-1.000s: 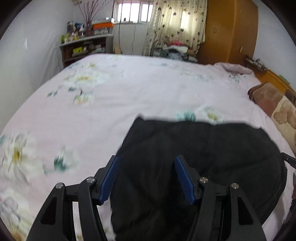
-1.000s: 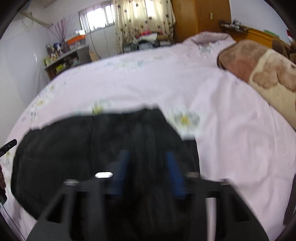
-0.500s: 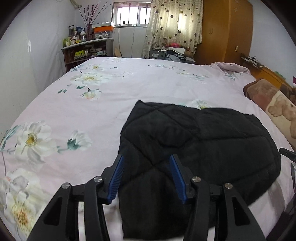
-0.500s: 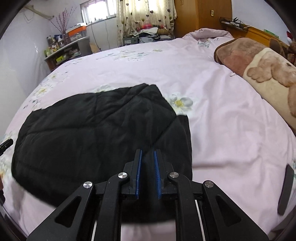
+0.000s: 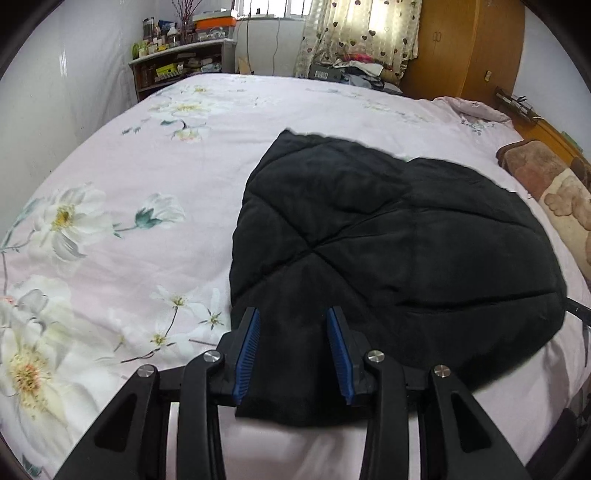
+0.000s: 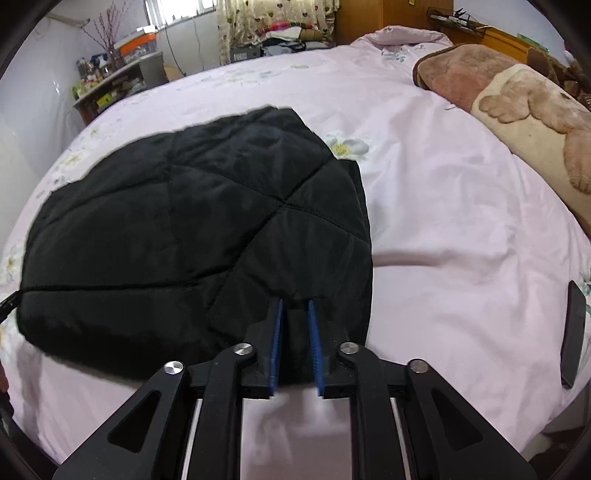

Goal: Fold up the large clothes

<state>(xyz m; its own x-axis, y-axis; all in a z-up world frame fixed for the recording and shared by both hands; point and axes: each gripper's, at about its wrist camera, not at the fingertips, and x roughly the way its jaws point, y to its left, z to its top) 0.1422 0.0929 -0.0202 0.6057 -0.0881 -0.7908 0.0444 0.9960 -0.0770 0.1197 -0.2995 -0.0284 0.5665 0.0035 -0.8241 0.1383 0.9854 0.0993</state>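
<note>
A pink floral bedspread [image 5: 147, 184] is spread over the bed. A brown bear-patterned blanket [image 6: 524, 110] is lying at its right edge. Beyond the bed, a cluttered shelf [image 5: 177, 70], heart-print curtains [image 5: 369, 33] and a wooden wardrobe [image 5: 461, 48] are being shown.

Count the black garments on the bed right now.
1. A single black quilted garment lies folded on the pink floral bed cover, near its front edge, ahead of both wrist cameras. More clothes are piled by the far curtain, too small to sort.
</note>
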